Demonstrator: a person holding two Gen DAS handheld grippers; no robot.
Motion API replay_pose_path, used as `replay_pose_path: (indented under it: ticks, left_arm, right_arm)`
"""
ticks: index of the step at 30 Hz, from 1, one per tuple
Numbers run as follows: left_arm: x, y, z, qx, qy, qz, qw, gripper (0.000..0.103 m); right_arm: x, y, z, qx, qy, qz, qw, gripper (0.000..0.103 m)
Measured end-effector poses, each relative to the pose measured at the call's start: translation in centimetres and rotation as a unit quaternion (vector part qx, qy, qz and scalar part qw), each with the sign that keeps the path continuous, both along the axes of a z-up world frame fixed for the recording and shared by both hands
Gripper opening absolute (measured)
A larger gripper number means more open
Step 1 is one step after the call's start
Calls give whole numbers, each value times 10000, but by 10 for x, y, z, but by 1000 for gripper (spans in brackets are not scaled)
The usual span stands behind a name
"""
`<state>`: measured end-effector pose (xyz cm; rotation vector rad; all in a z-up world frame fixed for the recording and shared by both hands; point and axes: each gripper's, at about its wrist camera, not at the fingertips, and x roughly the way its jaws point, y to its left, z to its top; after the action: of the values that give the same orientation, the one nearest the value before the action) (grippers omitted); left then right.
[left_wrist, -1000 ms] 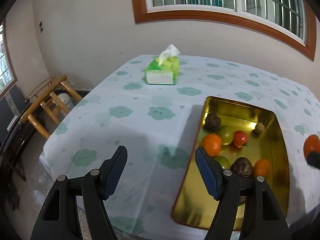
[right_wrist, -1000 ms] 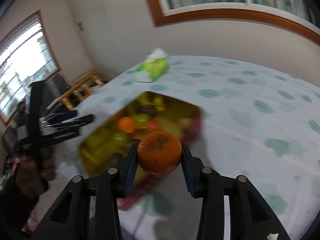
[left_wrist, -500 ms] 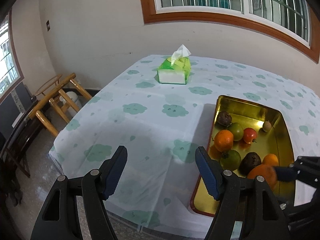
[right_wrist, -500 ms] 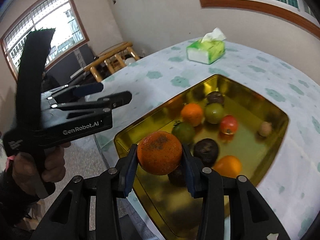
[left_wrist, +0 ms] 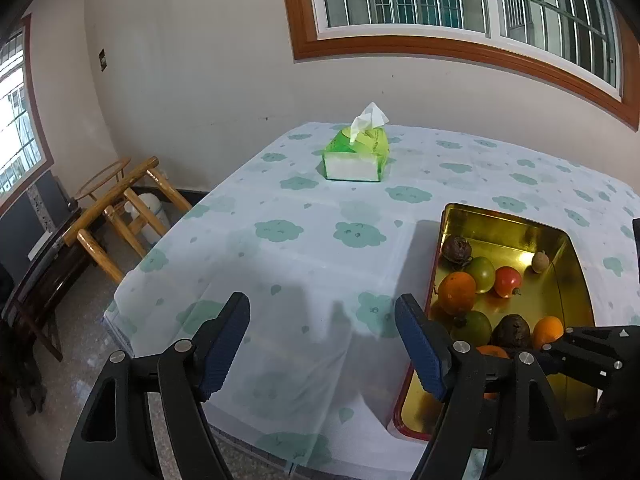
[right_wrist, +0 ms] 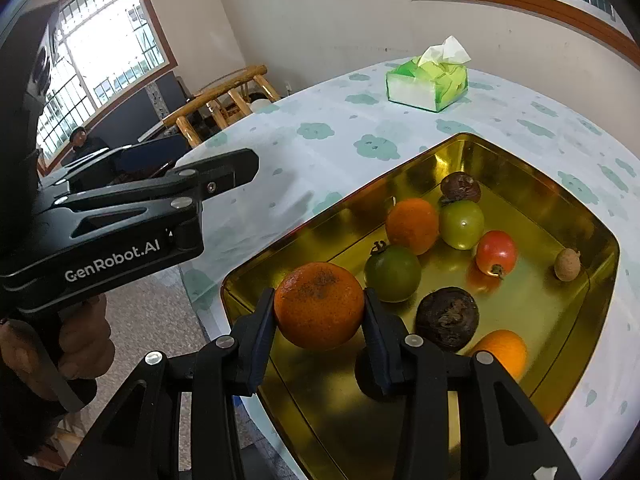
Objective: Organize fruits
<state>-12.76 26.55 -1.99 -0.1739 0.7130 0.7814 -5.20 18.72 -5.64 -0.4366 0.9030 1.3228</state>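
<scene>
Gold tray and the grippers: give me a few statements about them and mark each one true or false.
1. The right gripper is shut on an orange. True.
2. The left gripper holds a tomato. False: nothing is between its fingers, which have just been opening.
3. The gold tray holds one red fruit. True.
4. The tissue box sits inside the tray. False: it stands on the tablecloth, apart from the tray.
5. The held orange hangs over the tray's near end. True.
</scene>
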Motion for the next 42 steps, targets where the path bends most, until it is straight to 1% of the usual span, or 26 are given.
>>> replay_pose_path:
  ticks: [6, 19, 26, 30, 32, 34, 35, 37, 39, 40, 41, 42]
  left_arm:
    - [-1, 3, -3, -89, -27, -43, 9999, 76]
    - [-1, 5, -9, -124, -68, -94, 9999, 76]
    - [2, 2, -9, -57, -185, -186, 9996, 76]
    - [3, -1, -7, -8, -247, -234, 9994, 76]
    - [2, -2, -4, 1, -335, -270, 9991, 76]
    - [1, -5, 0, -9, -464, -302, 9985, 76]
    - [0, -6, 3, -8, -533, -314, 9981, 76]
    - [0, -10, 8, 17, -653, -350, 9973, 76]
    - [-1, -16, 15, 93, -803, -390, 9960, 76]
    - [-2, -18, 18, 126, -875, -423, 9952, 76]
    - [-2, -21, 22, 164, -936, -445, 9945, 76]
    - [-2, -25, 26, 231, -1014, -448, 9936, 77]
  right_arm:
    - [-3, 3, -4, -70, -13, -29, 10000, 39]
    - [-4, 8, -7, -125, -37, -157, 9998, 41]
    - [1, 4, -4, 19, 25, -300, 9995, 42]
    - [3, -3, 2, 177, -62, -392, 9991, 42]
    - [4, -11, 8, 320, -234, -501, 9980, 44]
    - [3, -22, 17, 498, -590, -697, 9946, 52]
    - [1, -28, 23, 595, -815, -809, 9916, 53]
    - [-2, -41, 34, 865, -1140, -977, 9849, 66]
    - [-7, -53, 44, 1078, -1559, -1250, 9739, 75]
    - [-11, -60, 49, 1209, -1790, -1382, 9666, 78]
    - [-11, -64, 51, 1273, -1900, -1442, 9628, 80]
    - [-14, -70, 54, 1346, -2072, -1561, 9563, 85]
